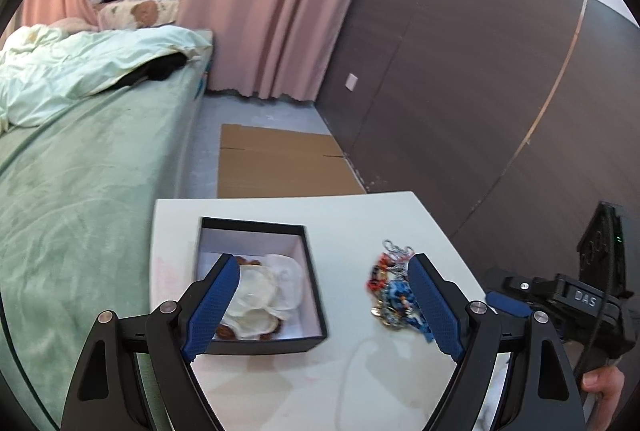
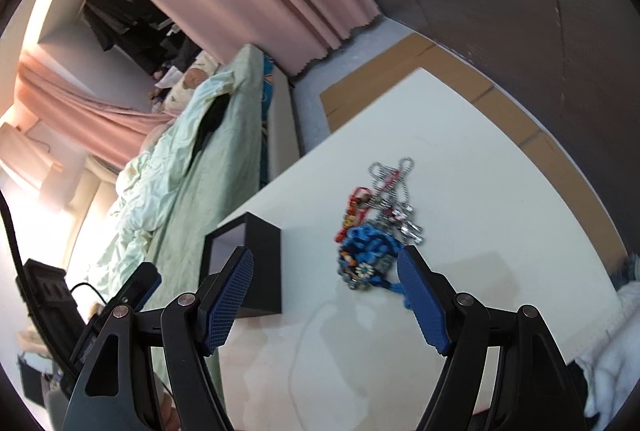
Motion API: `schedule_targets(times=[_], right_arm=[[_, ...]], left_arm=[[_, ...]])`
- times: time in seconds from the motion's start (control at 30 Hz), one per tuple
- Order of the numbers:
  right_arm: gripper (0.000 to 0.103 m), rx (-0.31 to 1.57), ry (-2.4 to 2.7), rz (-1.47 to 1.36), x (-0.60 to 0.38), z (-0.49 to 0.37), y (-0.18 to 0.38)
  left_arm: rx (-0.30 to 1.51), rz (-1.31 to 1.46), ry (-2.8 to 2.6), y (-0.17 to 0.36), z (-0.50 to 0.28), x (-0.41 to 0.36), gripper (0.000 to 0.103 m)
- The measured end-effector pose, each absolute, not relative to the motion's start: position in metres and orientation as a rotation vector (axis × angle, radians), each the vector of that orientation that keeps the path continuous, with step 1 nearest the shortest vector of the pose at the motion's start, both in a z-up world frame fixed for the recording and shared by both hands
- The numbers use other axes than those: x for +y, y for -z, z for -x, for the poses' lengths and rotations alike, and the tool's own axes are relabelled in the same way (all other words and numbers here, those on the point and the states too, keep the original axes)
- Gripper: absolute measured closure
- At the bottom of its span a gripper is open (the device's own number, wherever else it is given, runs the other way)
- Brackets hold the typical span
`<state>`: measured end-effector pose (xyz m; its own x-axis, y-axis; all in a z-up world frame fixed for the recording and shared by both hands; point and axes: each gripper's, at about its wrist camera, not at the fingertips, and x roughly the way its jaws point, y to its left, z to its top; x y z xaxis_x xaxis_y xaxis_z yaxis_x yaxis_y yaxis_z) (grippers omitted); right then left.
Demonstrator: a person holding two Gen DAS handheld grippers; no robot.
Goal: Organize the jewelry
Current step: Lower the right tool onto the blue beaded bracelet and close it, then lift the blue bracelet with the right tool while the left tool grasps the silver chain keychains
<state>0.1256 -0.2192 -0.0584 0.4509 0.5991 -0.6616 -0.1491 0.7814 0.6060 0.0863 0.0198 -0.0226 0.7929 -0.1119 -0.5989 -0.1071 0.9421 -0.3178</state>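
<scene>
Currently both sets of jaws stand wide apart and hold nothing. Left gripper (image 1: pixel 324 305): blue pads spread, nothing between them but bare table and air. Right gripper (image 2: pixel 326 301): same, pads well apart, empty.

Landmark: the black box (image 1: pixel 260 345), open-topped, on the white table (image 1: pixel 360 215).
- Inside the box: pale round pieces, shell-like or cloth, over some brown beads (image 1: pixel 252 295). Exact kind hard to tell.
- Right of the box, apart from it: a tangled jewelry pile (image 2: pixel 374 227) lying loose on the table. Silver chains at the far end, red and orange beads on the side toward the box, blue beaded cord at the near end.
- Left of the box, beyond the table edge: a bed with green cover (image 1: pixel 80 171). Beyond the box on the floor: flat cardboard (image 1: pixel 280 163).

In the right wrist view the pile sits just ahead of the right jaws, nearer the right pad. In the left wrist view the left pad overlaps the box.

Step, as judged: approach, before a pick; pile not yet sorted into the box.

Next move calls for: right jaws down over one strand, closing low. Tangle risk is that neighbours may lift with it.
</scene>
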Motion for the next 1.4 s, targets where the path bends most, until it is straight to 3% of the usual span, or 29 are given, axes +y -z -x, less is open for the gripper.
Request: schedule_targets(times=[0.13,0.2,0.3,0.37,0.53,0.73,1.0,1.33,1.4], right_arm=[[0.029,1.056,-0.43,-0.528,-0.229,-0.129,0.074],[0.037,1.09,-0.411,-0.511,-0.229,-0.133,0.083],[0.056,1.138,-0.405,-0.513,-0.227,-0.14,0.096],[0.062,1.163,-0.387,-0.505,-0.225,-0.146,0.105],[0.064,1.195,-0.369,-0.473,-0.218,-0.158,0.114],[0.066,1.237,-0.364,-0.411,-0.203,-0.167,0.125],[0.095,1.239,-0.351,-0.311,-0.201,-0.166,0.13],[0.098,1.084,-0.428,-0.481,-0.243,-0.149,0.088],[0.098,1.059,-0.431,-0.515,-0.252,-0.145,0.082]], left_arm=[[0.661,0.333,0.033,0.025,-0.089,0.004,0.018],[0.668,0.319,0.048,0.026,-0.091,-0.003,0.022],[0.688,0.273,0.067,0.03,-0.095,-0.016,0.031],[0.704,0.247,0.075,0.034,-0.097,-0.025,0.036],[0.734,0.243,0.094,0.043,-0.104,-0.033,0.049],[0.748,0.253,0.083,0.048,-0.11,-0.029,0.05],[0.733,0.315,0.036,0.048,-0.117,-0.01,0.05],[0.75,0.29,0.083,0.052,-0.12,-0.029,0.05],[0.758,0.282,0.099,0.053,-0.121,-0.036,0.054]])
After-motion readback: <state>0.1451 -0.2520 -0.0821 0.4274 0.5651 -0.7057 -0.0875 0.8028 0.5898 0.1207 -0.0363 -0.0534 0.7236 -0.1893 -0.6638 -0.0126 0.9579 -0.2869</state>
